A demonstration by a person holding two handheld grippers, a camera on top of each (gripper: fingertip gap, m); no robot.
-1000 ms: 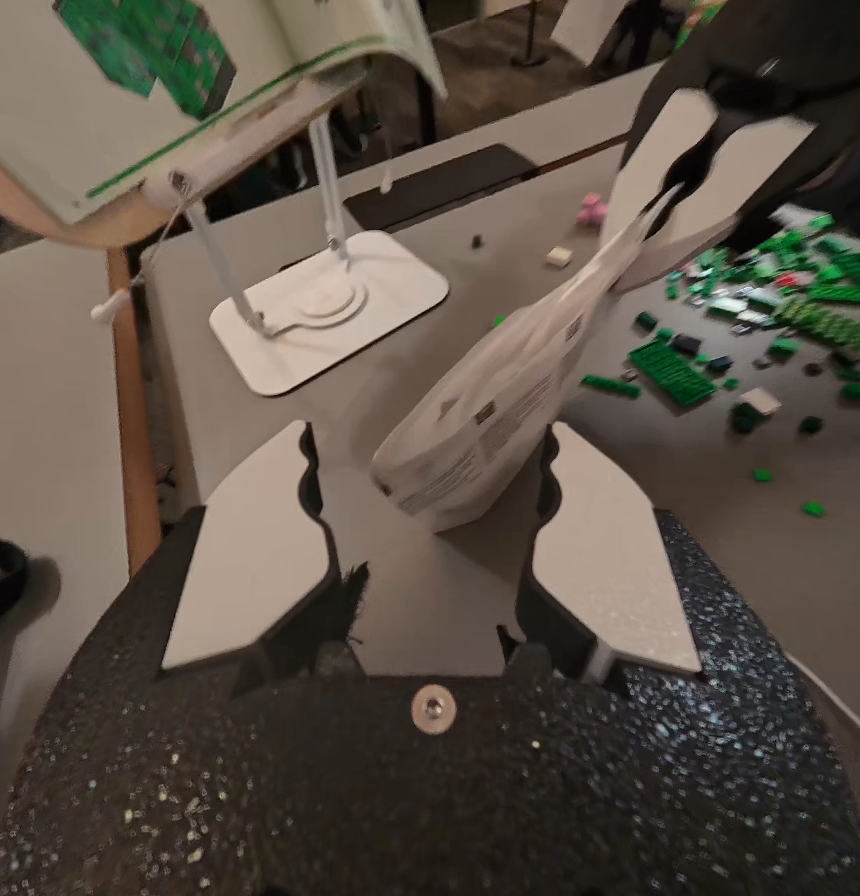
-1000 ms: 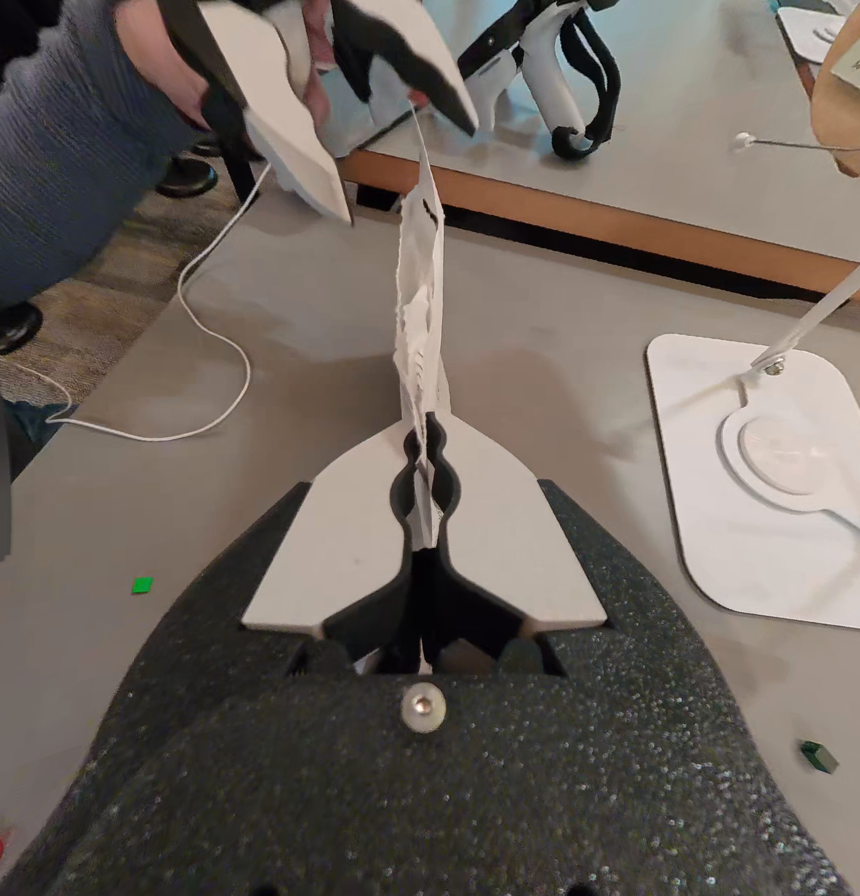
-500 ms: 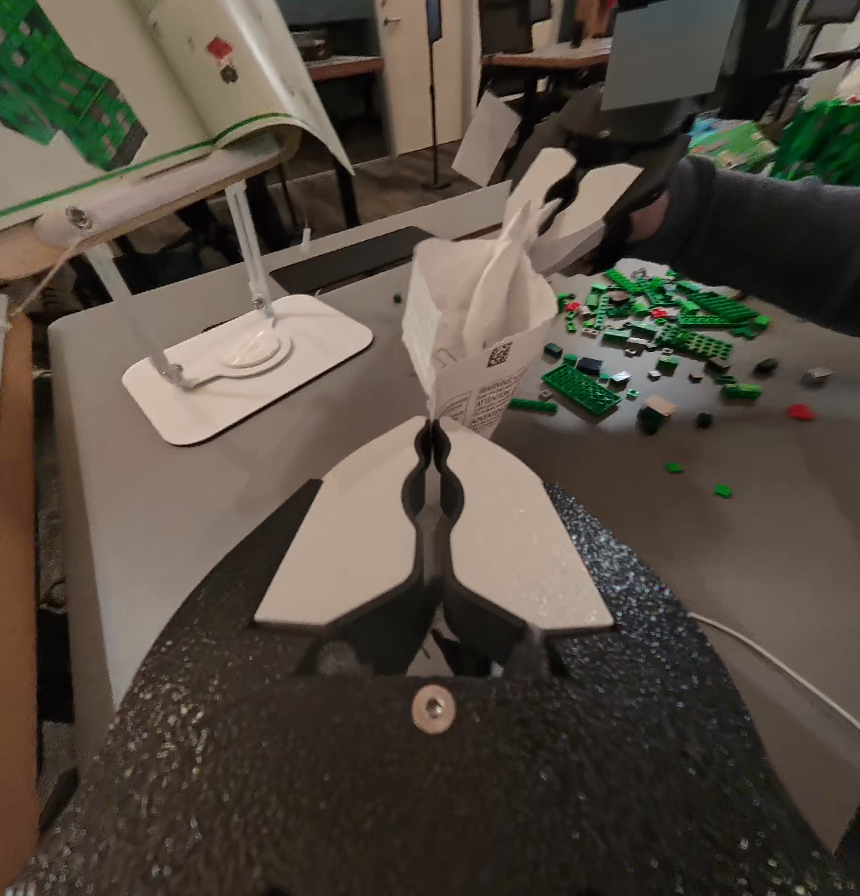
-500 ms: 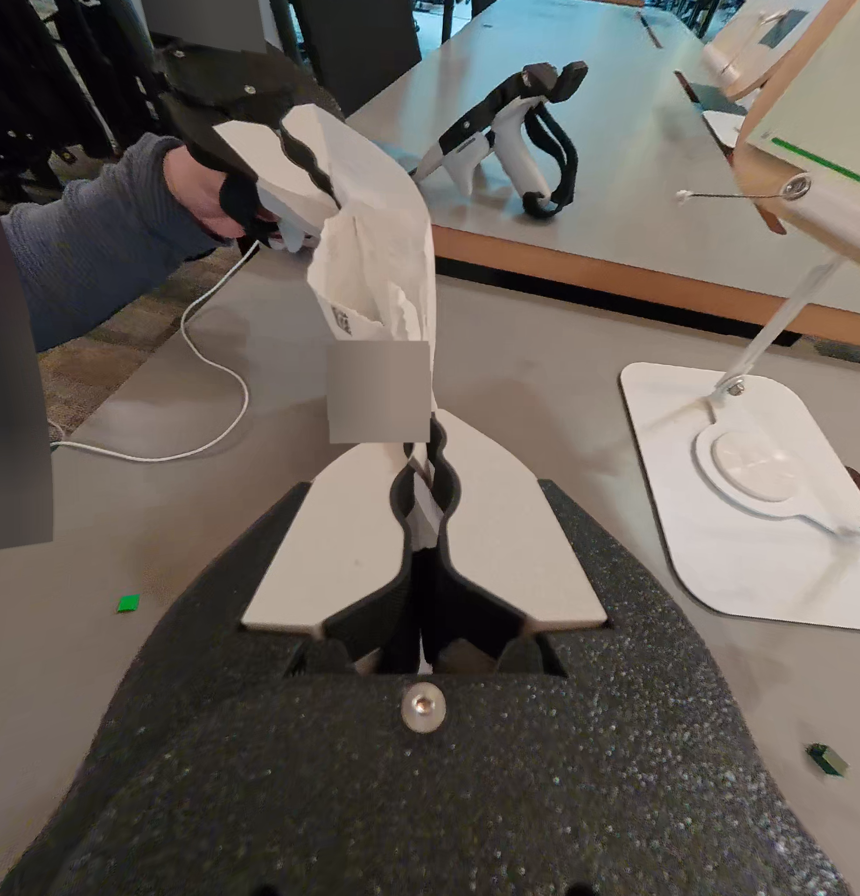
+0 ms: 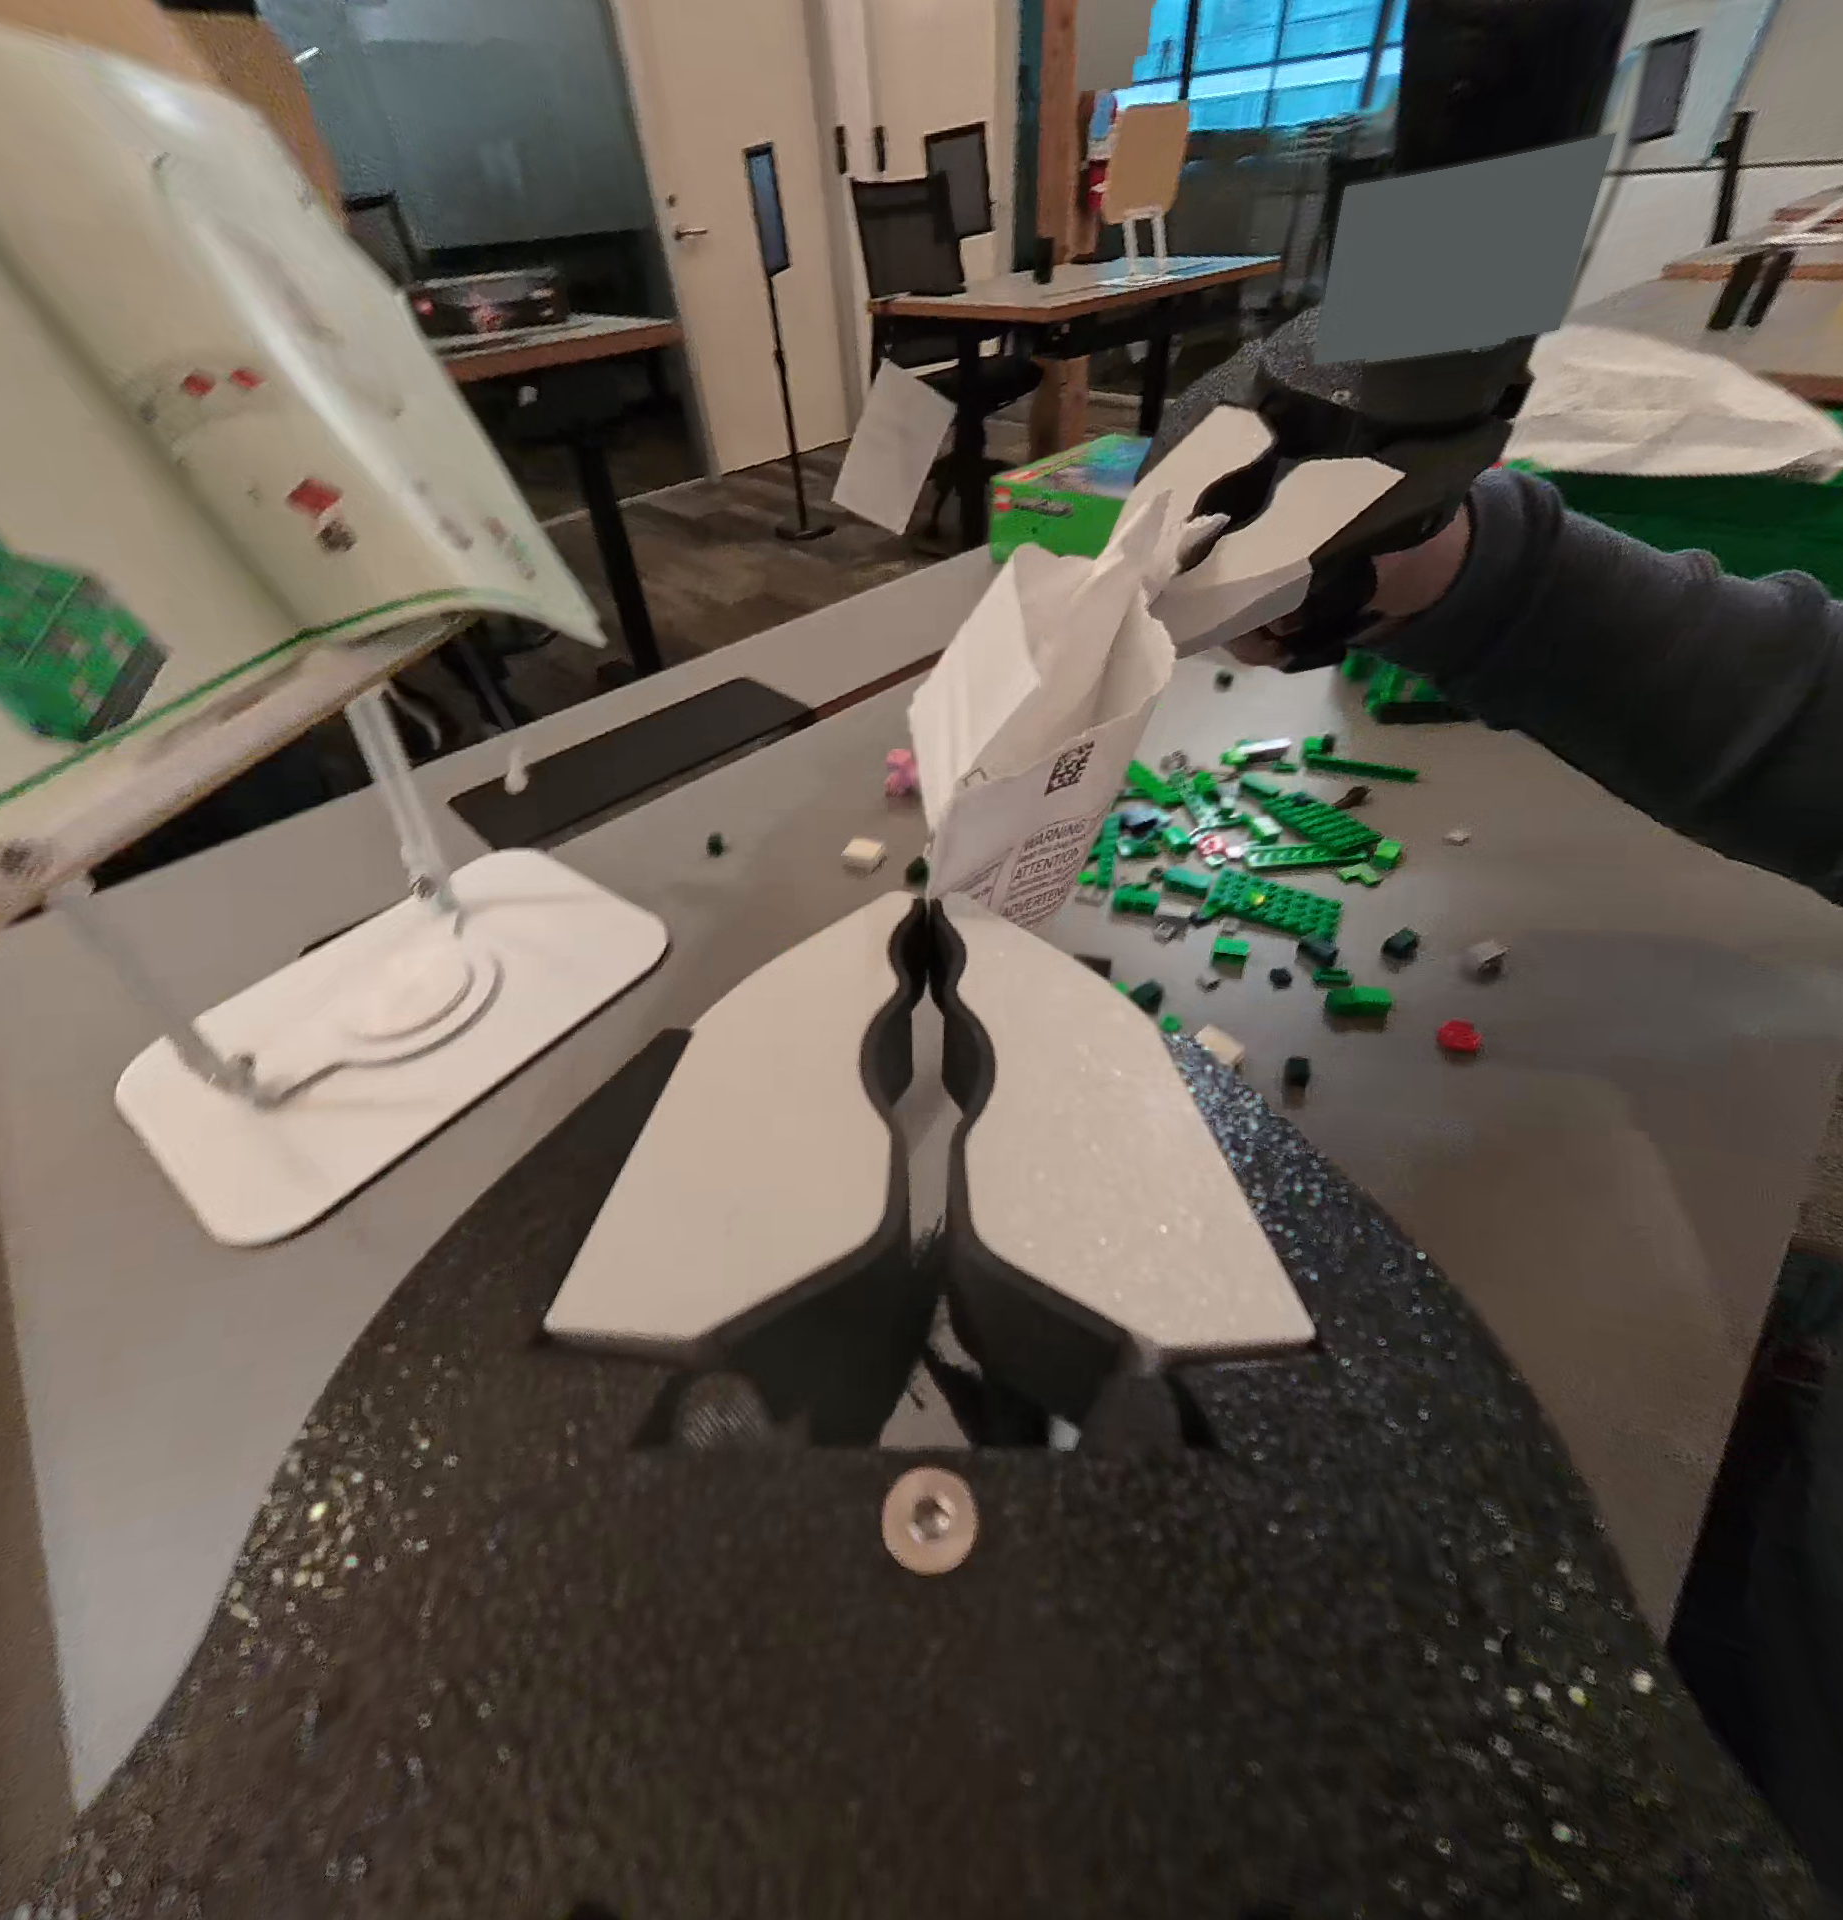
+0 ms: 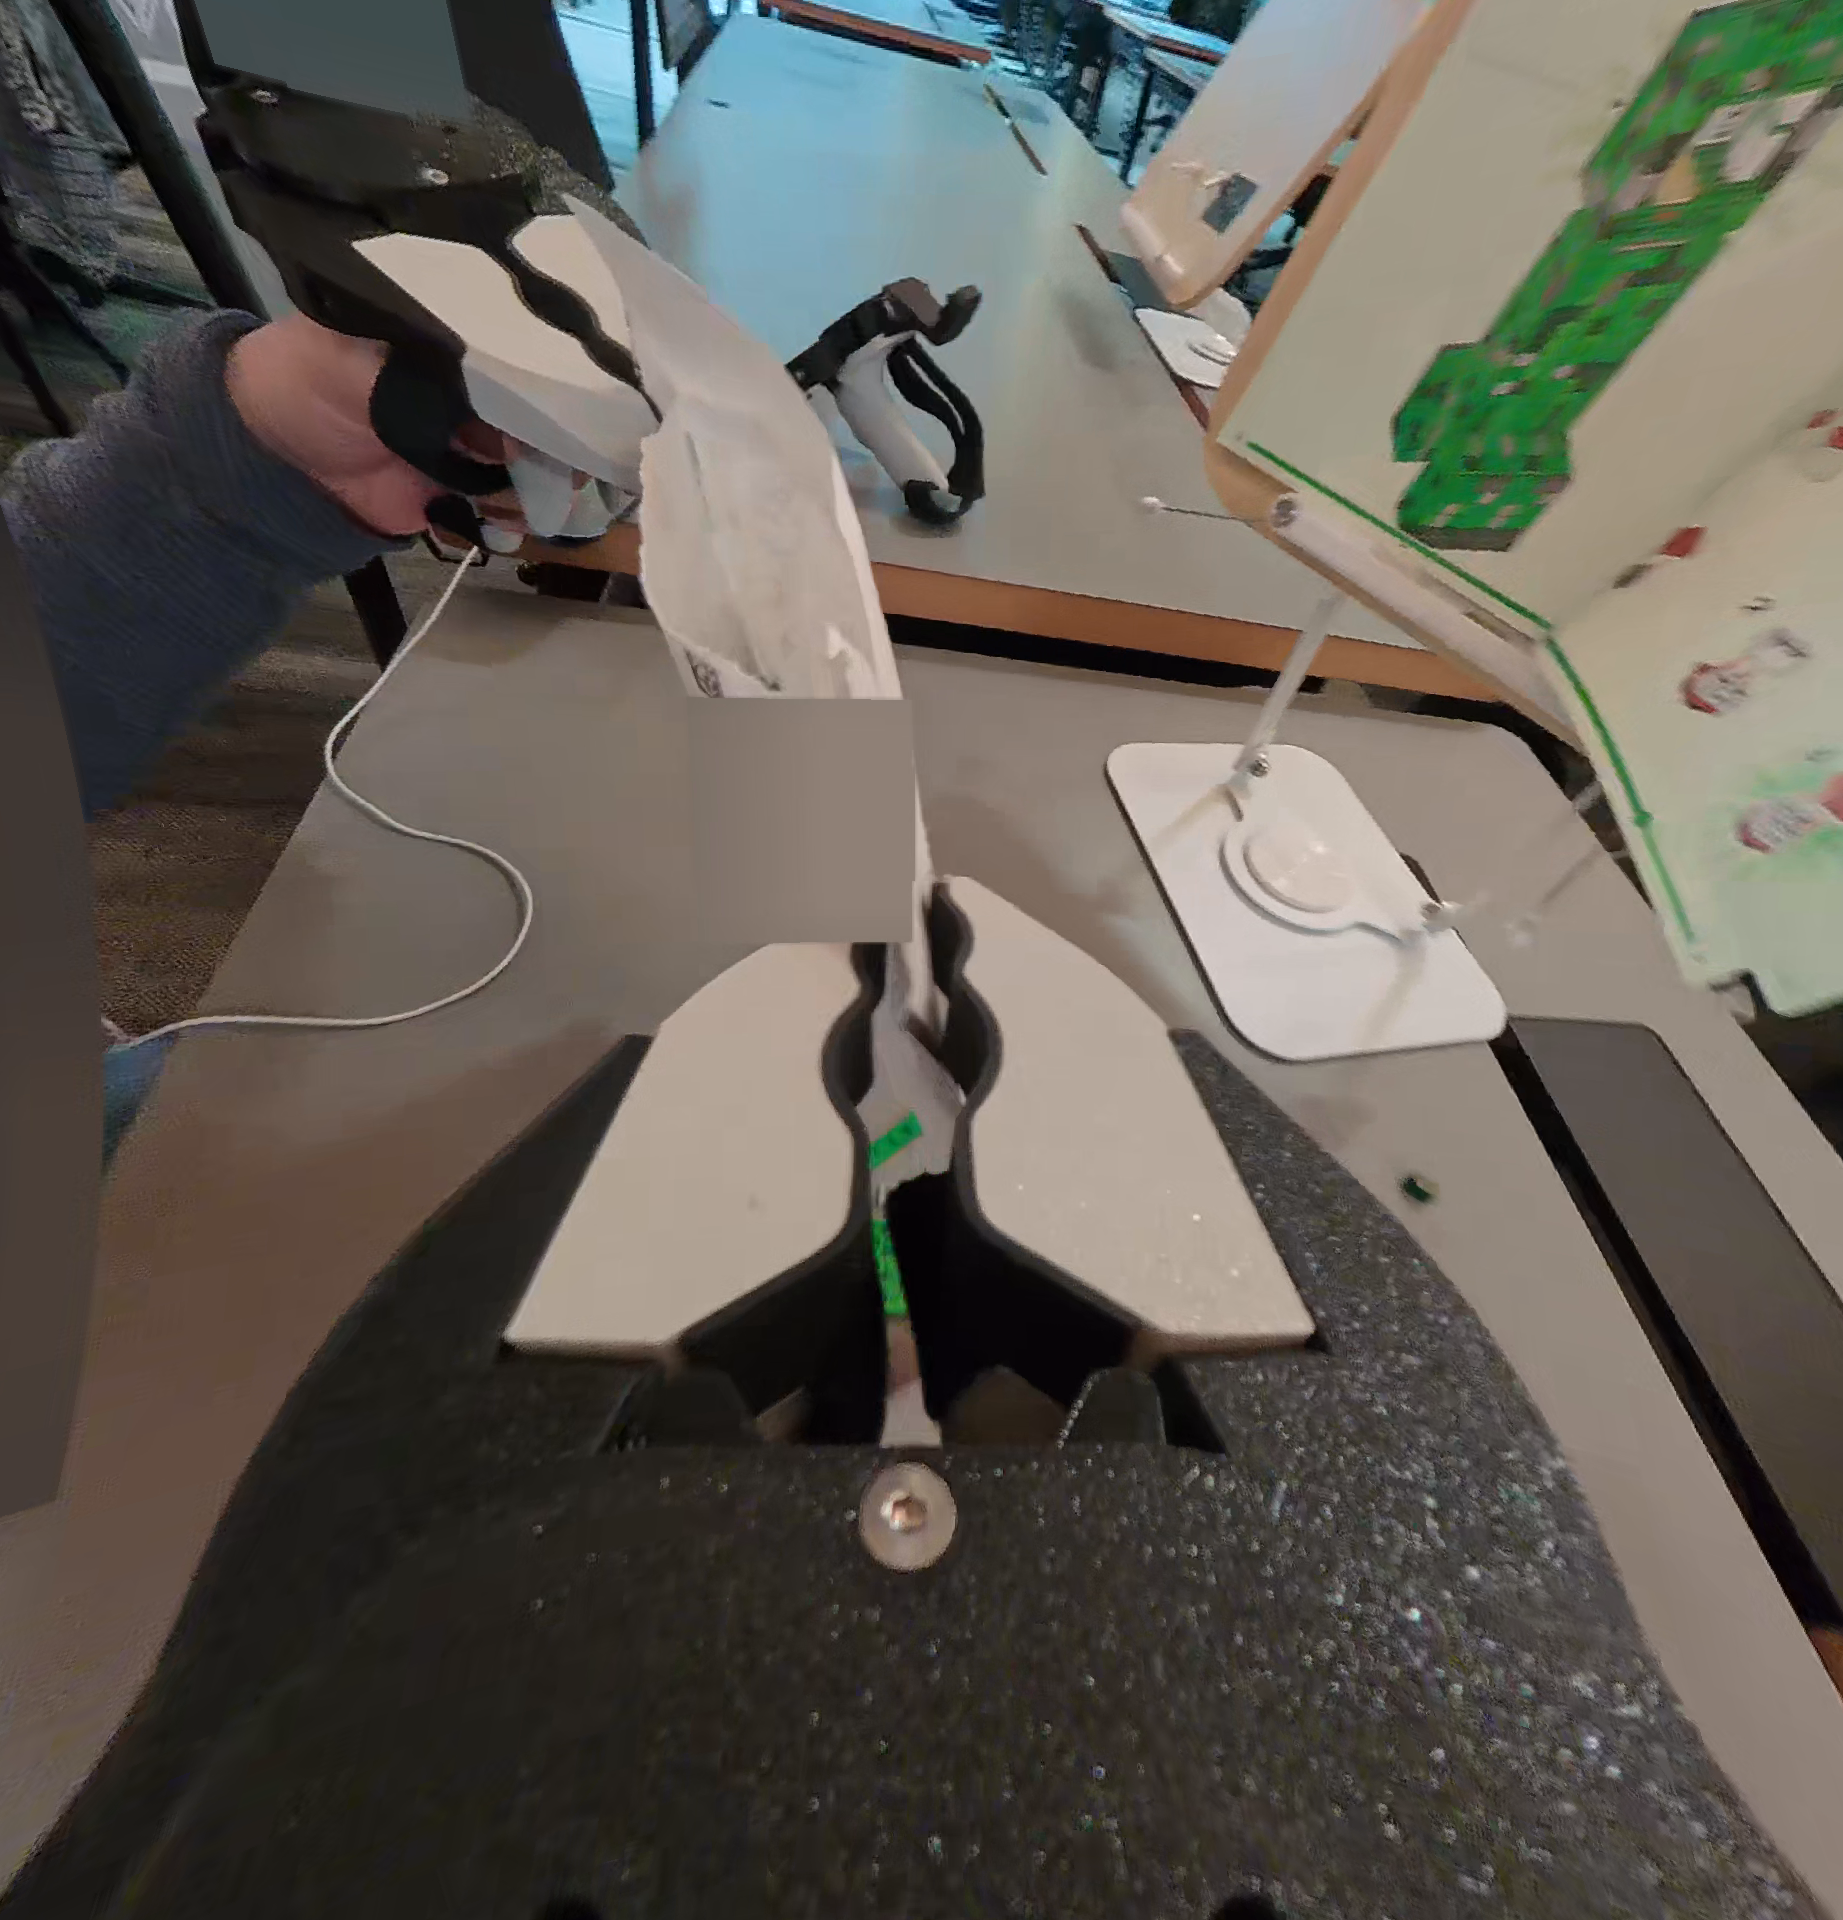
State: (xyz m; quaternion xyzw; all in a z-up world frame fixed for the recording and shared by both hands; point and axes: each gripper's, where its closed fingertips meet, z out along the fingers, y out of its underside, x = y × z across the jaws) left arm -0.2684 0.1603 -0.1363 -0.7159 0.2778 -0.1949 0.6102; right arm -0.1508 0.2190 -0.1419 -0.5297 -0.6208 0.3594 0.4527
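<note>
A white paper bag [image 5: 1042, 707] hangs in the air over the grey table [image 5: 1519, 1143], stretched between both grippers. My left gripper [image 5: 927, 909] is shut on the bag's lower printed corner. My right gripper [image 5: 1177, 551], held by a hand in a dark sleeve, is shut on the bag's torn top edge. In the right wrist view the right gripper [image 6: 917, 914] pinches the paper, the bag [image 6: 751, 520] rises away from it, and the left gripper [image 6: 642, 426] grips its far end. A grey patch covers part of the bag there.
Several loose green bricks [image 5: 1260, 842] lie scattered on the table right of the bag. A white stand base [image 5: 397, 1029] holds an open instruction booklet [image 5: 169, 468] at the left. A black pad [image 5: 626, 758] lies behind. A white cable [image 6: 429, 862] runs off the table edge. About 15 cm separates my left fingertips from my right.
A second ago my left gripper was open beside the bag; it has shut on the bag's lower corner. Both grippers have since risen, holding the bag more upright.
</note>
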